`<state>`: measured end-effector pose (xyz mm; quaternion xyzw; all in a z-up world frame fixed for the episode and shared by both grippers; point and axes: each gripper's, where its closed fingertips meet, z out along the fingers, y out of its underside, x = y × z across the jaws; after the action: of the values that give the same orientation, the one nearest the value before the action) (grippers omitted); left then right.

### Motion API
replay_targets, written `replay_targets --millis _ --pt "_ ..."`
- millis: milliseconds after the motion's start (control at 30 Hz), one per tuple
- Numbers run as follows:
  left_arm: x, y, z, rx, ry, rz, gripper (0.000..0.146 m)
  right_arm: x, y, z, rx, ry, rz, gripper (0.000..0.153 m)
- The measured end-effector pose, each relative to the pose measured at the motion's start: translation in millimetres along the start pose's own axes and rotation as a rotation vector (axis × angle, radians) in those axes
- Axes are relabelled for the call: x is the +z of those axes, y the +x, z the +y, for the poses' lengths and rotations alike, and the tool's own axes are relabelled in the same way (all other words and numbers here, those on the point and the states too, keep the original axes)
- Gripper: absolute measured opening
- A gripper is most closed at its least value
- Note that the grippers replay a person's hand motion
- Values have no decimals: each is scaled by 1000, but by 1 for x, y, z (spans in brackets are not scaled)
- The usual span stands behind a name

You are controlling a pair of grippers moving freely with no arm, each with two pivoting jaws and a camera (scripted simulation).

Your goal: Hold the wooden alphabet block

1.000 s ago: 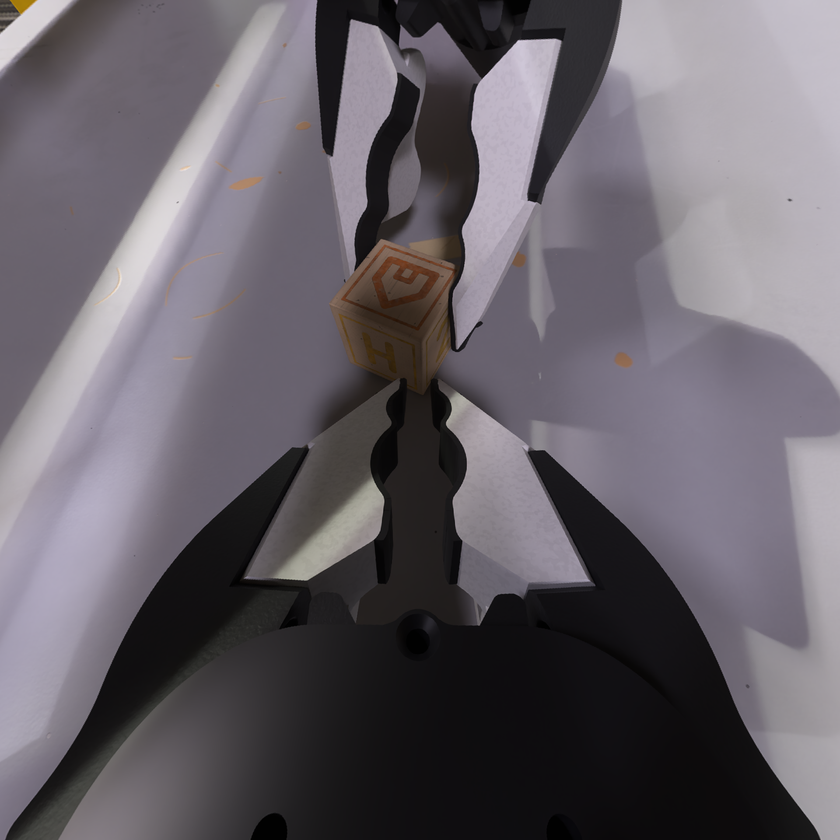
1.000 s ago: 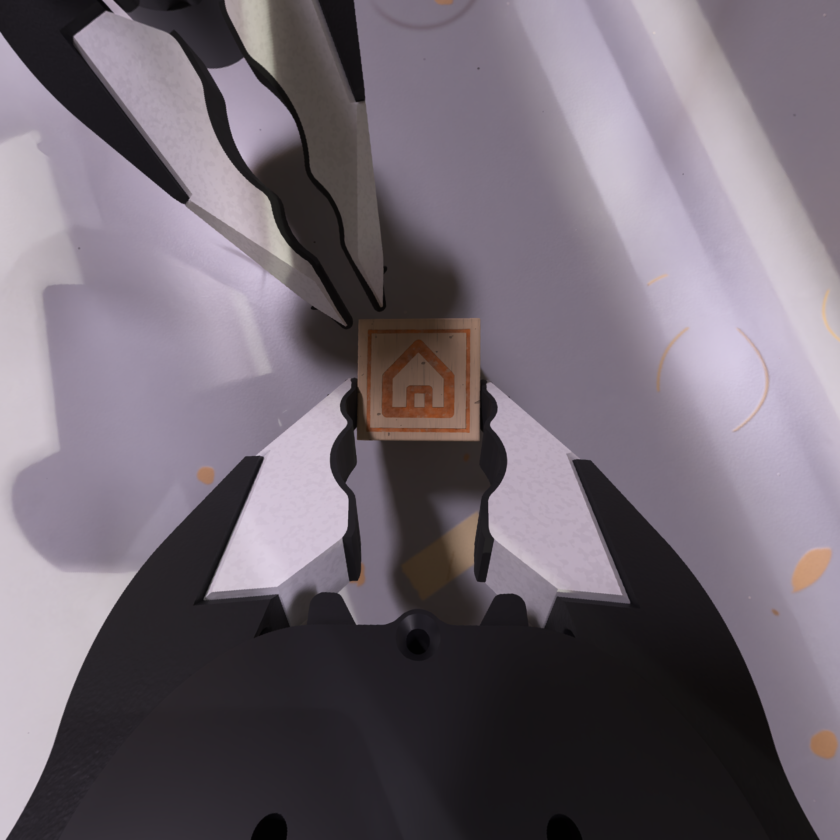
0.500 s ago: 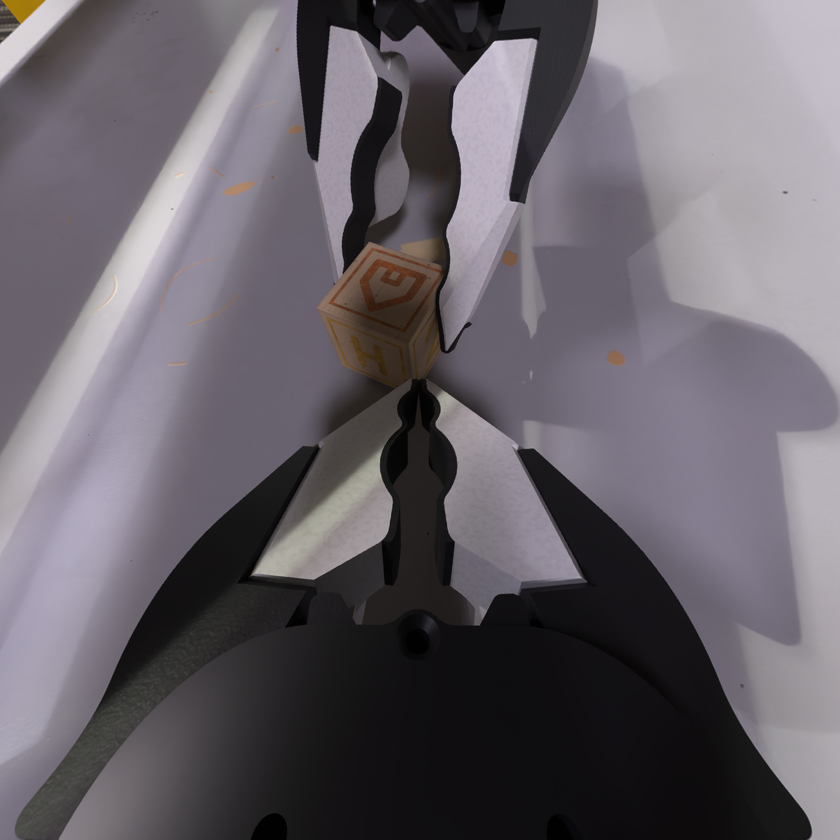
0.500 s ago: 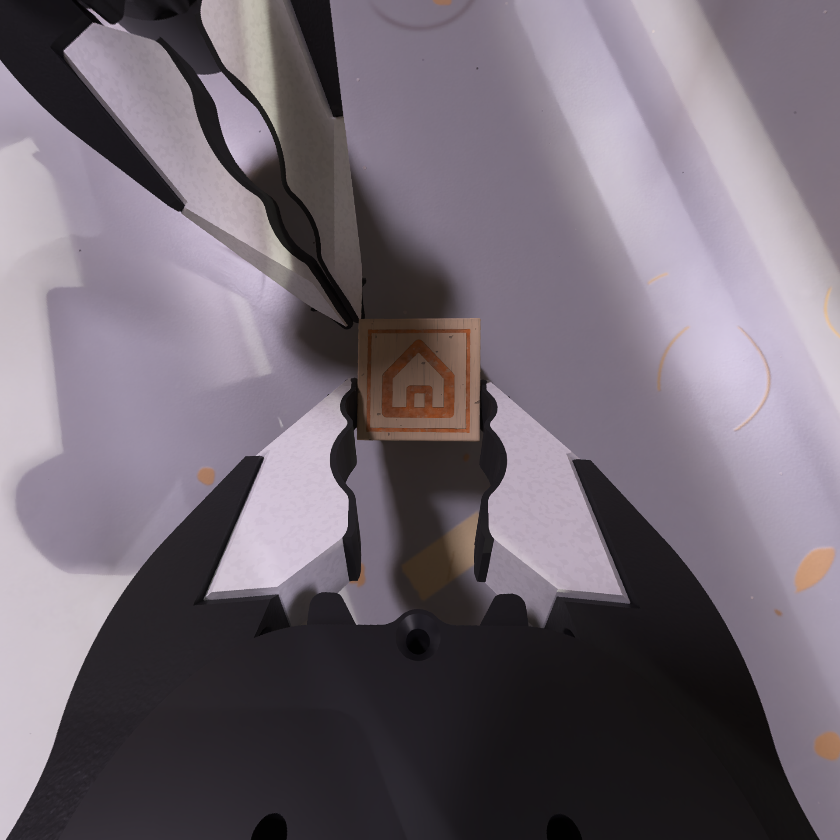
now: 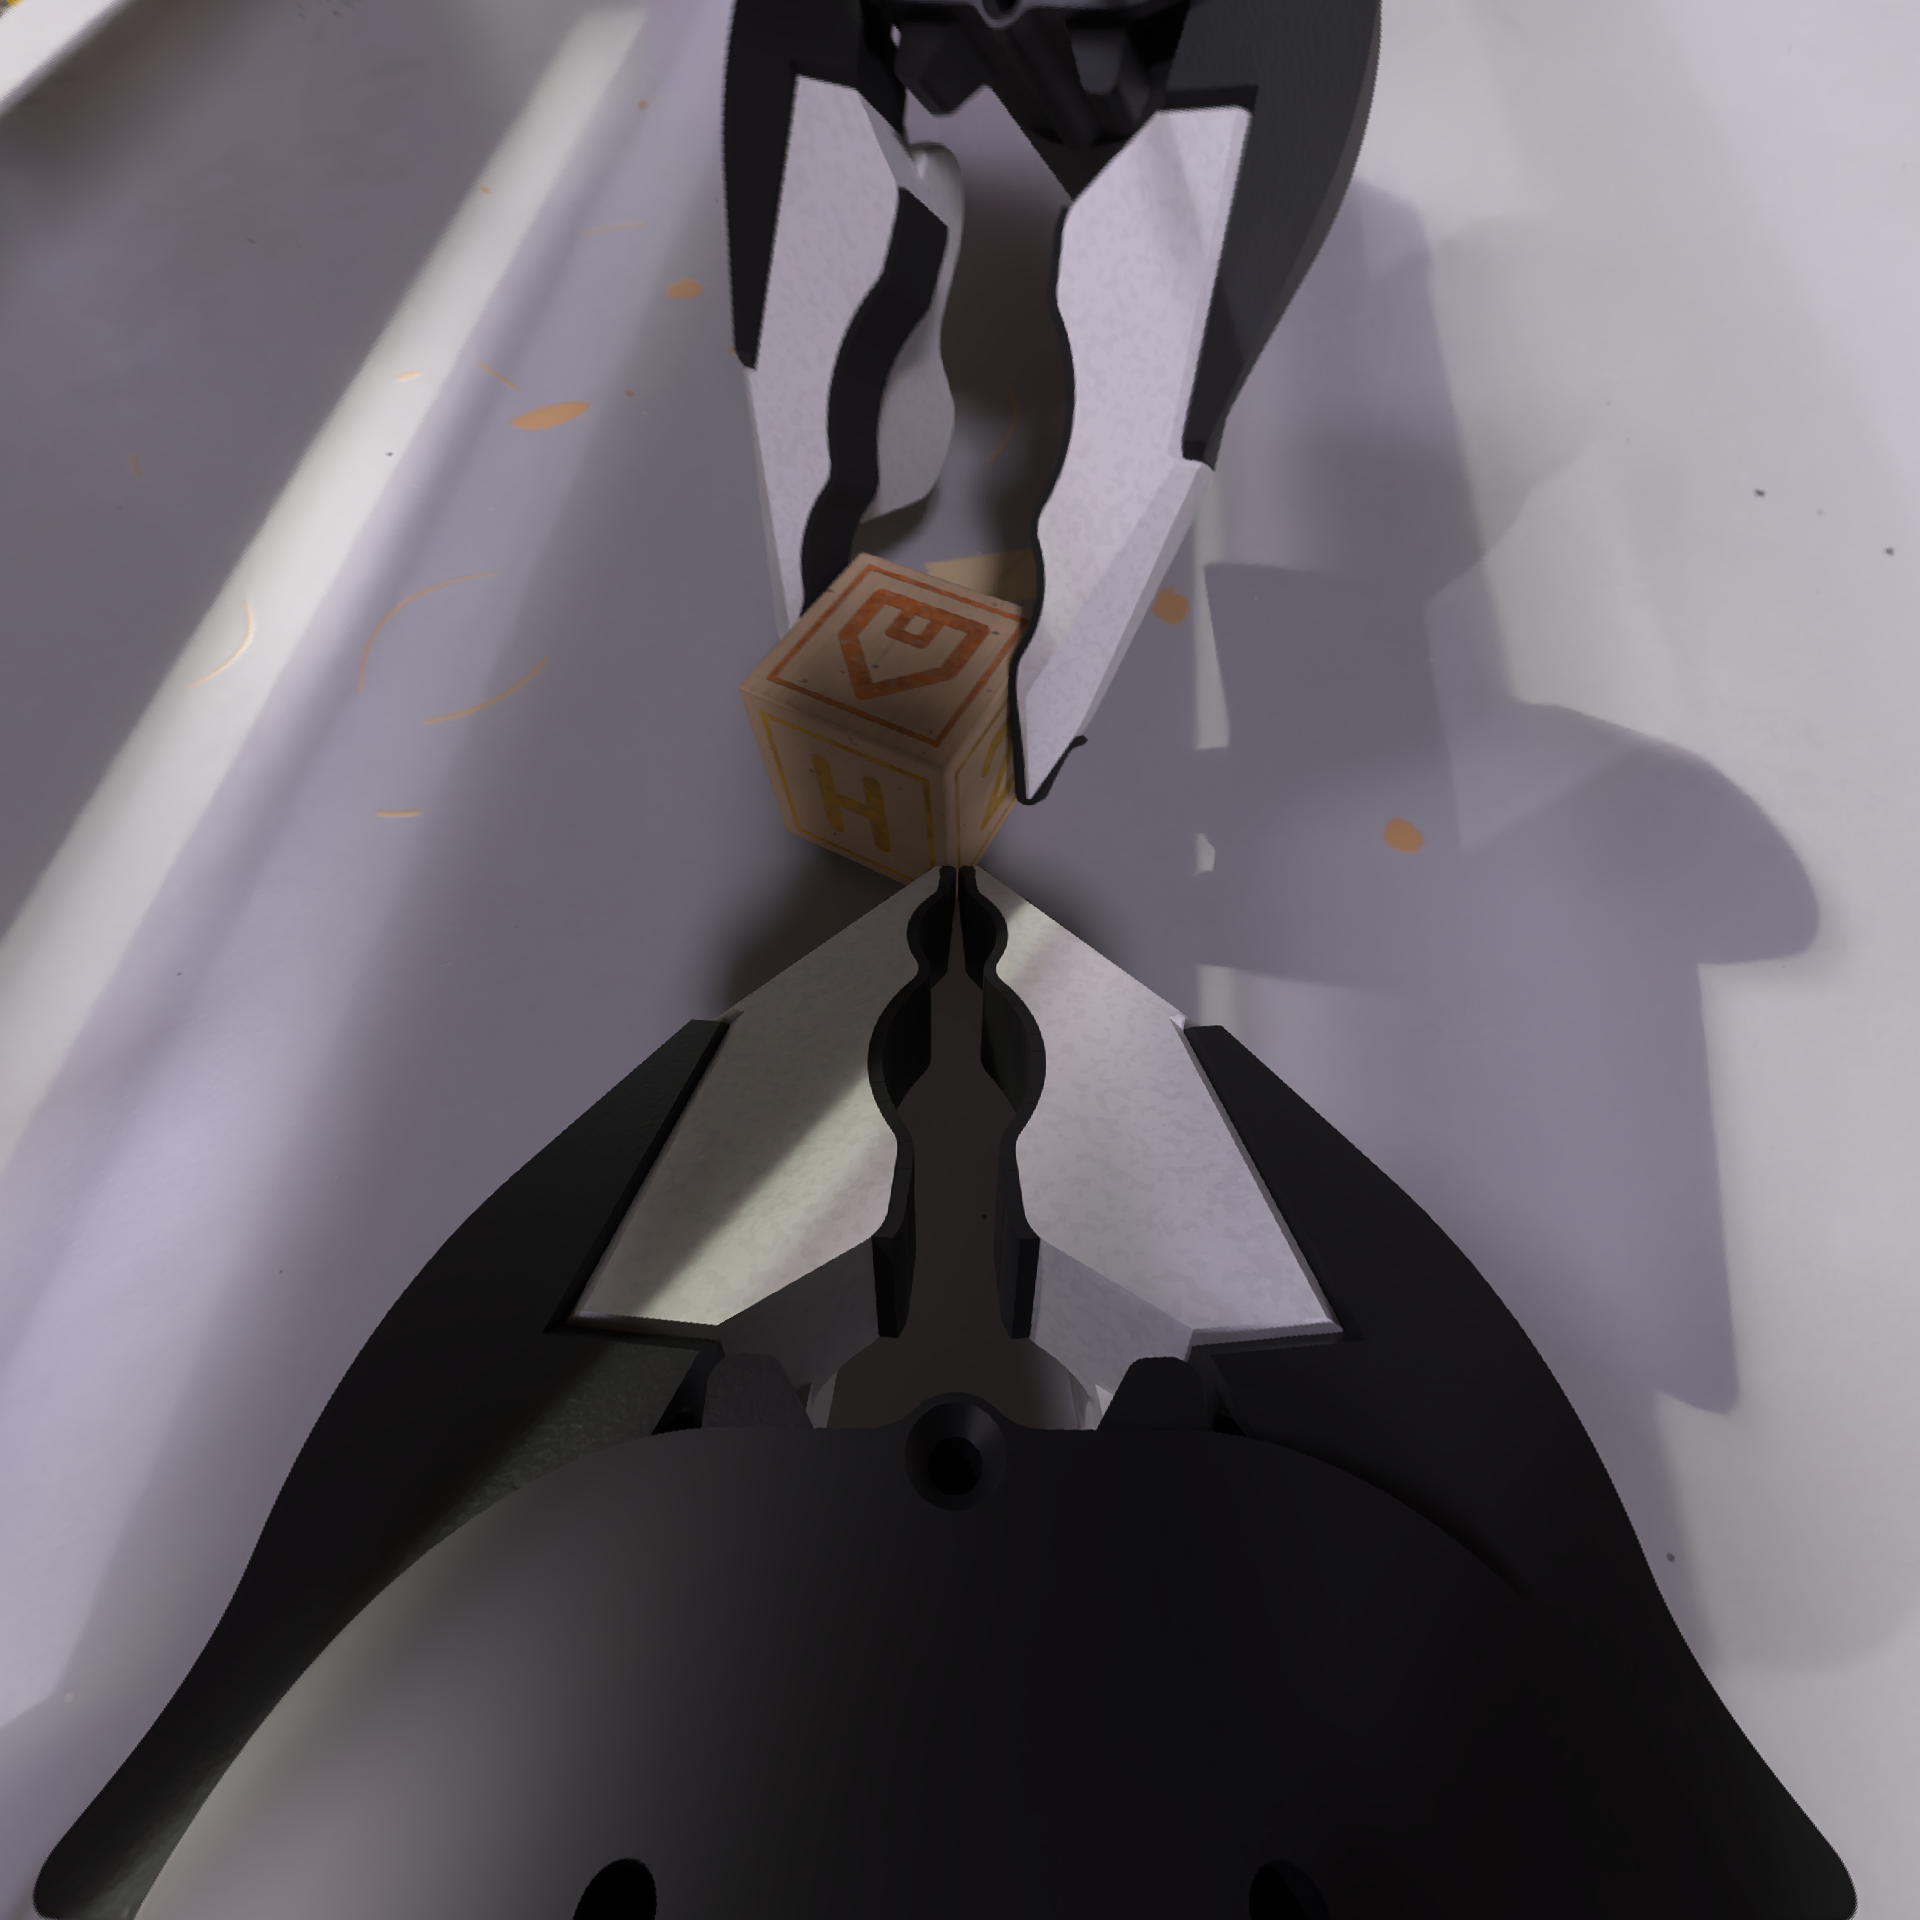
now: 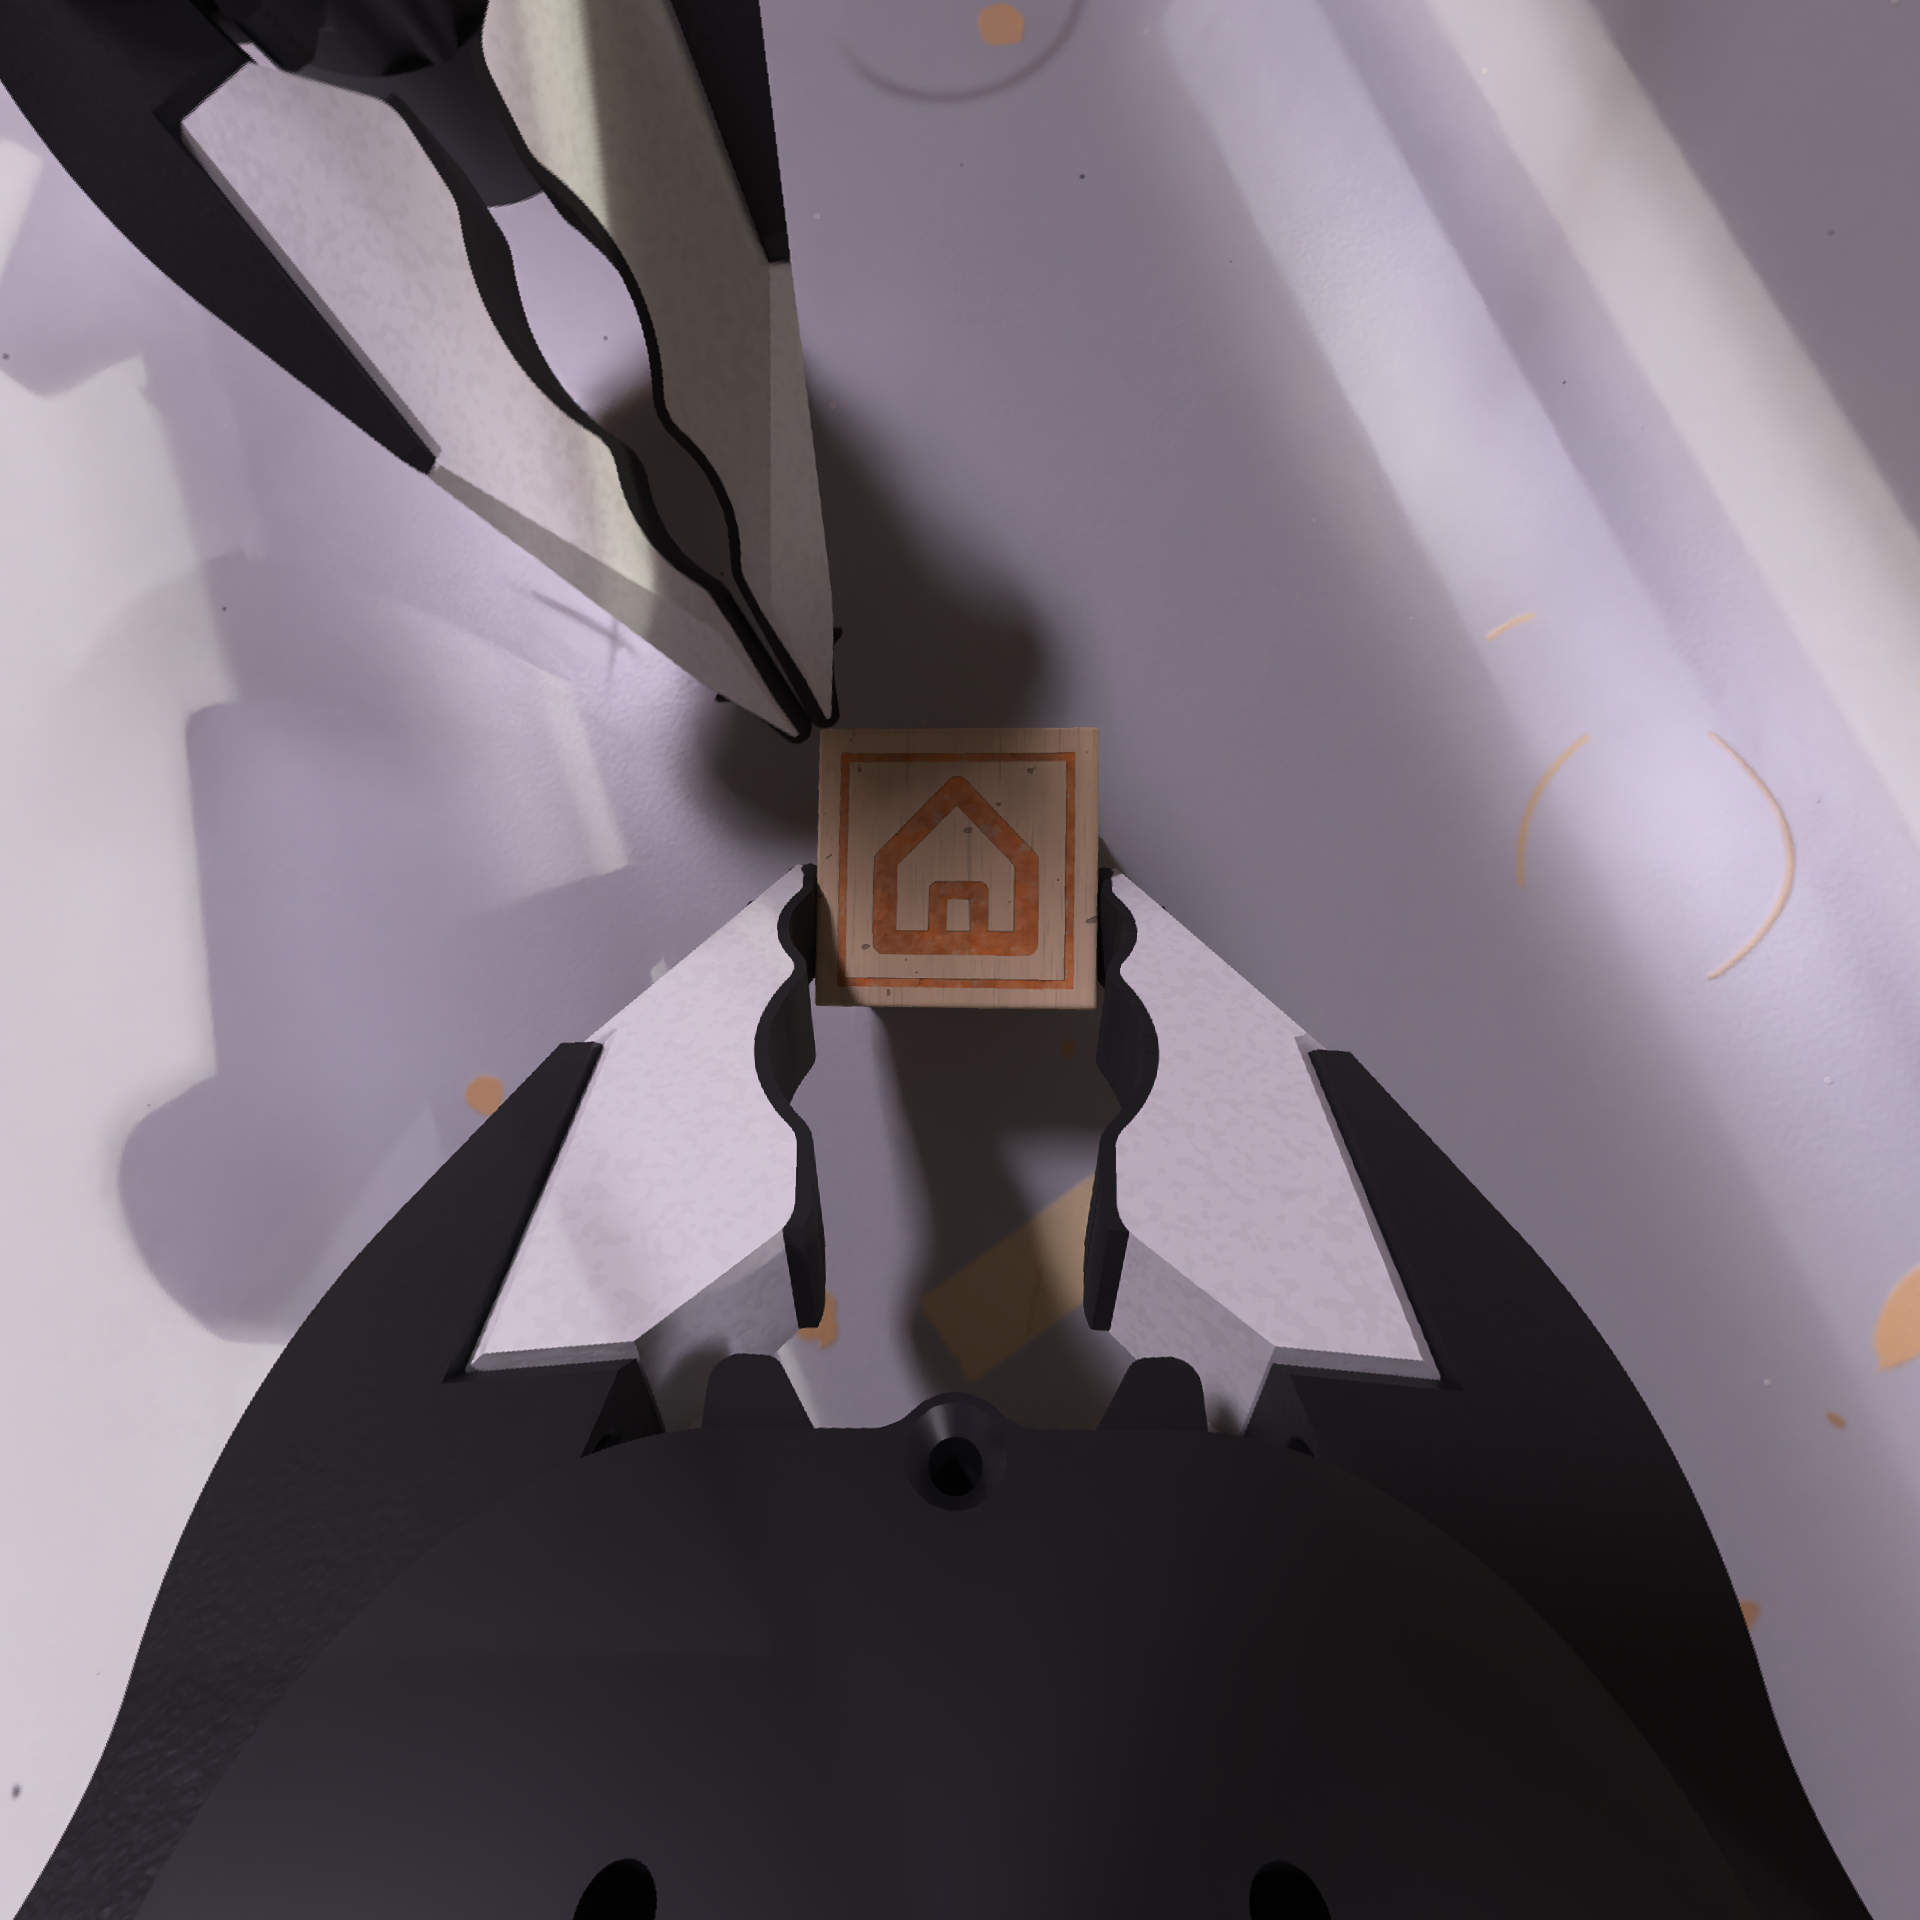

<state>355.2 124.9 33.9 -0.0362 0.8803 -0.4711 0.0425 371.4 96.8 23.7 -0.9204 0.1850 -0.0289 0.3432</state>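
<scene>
The right hand-held gripper (image 6: 956, 904) is clamping the wooden alphabet block (image 6: 957, 868) above the pale tabletop (image 6: 1455, 520); the left hand-held gripper (image 5: 954, 876), fingers pressed together, is touching the block's corner.

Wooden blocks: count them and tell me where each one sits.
1. The wooden alphabet block sits between the fingertips of the right gripper, above the pale surface; the shut left gripper points at its corner. None other shows.
</scene>
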Motion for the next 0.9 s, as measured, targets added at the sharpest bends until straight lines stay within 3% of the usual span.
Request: replay_targets --millis 900 --pt "3 -1 4 19 -26 -23 0 2 -4 -4 75 -10 9 53"
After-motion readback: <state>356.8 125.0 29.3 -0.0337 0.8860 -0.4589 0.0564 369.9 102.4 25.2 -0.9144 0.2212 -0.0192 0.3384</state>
